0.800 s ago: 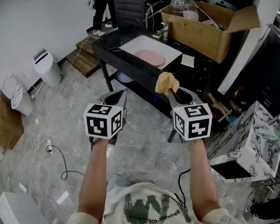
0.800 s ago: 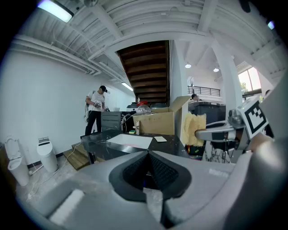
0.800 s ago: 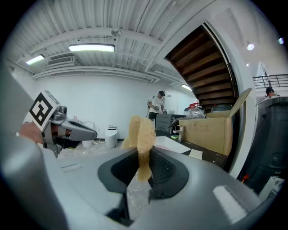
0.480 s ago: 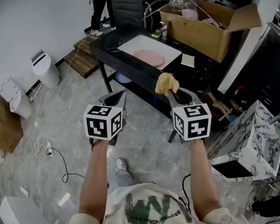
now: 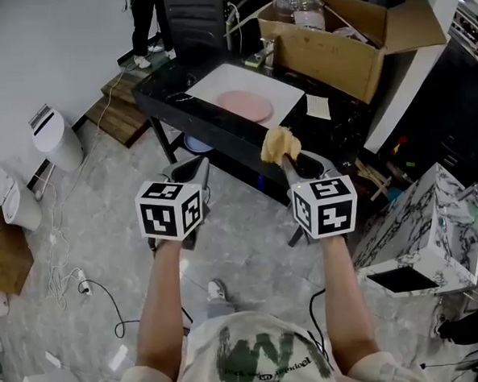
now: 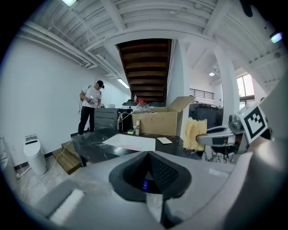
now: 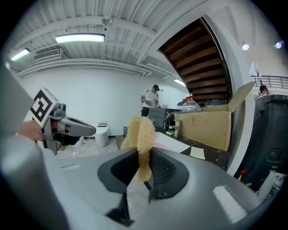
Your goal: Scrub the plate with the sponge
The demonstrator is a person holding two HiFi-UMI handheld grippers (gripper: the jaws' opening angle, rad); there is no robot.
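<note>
A pink plate [image 5: 245, 105] lies on a white mat [image 5: 285, 88] on the black table [image 5: 188, 117], ahead of both grippers. My right gripper [image 5: 288, 160] is shut on a yellow sponge [image 5: 279, 146], which sticks up from the jaws [image 7: 140, 134]. My left gripper [image 5: 191, 168] is shut with nothing in it, its jaws pressed together in the left gripper view. Both grippers hang over the floor, short of the table's near edge. From the left gripper view the sponge [image 6: 194, 133] shows at the right, and the white mat [image 6: 130, 142] lies beyond.
An open cardboard box [image 5: 345, 44] with a plastic bottle [image 5: 292, 3] stands at the table's back right. A white bin [image 5: 53, 138] stands on the floor at left. A marble-patterned box [image 5: 423, 226] sits at right. A person [image 6: 90, 106] stands beyond the table. Cables [image 5: 83, 280] trail on the floor.
The whole view has shifted: the table and plate sit nearer and slightly left. Both grippers keep their pose, the sponge still held in the right one.
</note>
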